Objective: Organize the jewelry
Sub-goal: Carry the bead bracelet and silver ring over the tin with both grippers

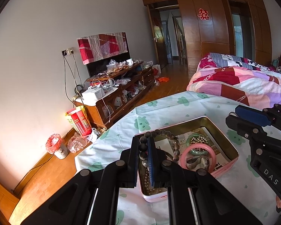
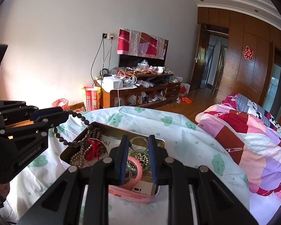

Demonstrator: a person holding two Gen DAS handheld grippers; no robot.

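Quilt [image 2: 252, 136] beside tin [image 2: 110, 129], L gripper [image 1: 146, 140] gripping beads [image 1: 164, 132]

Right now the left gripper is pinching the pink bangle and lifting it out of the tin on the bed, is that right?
Not quite. The left gripper is pinching the dark bead strand, not the pink bangle. The right wrist view shows the beads trailing from its jaws down into the tin, where the bangle lies.

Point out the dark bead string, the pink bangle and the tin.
bead string [image 2: 84, 121], right wrist view, a bead over the tin's rim.
pink bangle [image 1: 183, 154], left wrist view, its left rim.
tin [image 1: 232, 148], left wrist view, inner right wall.
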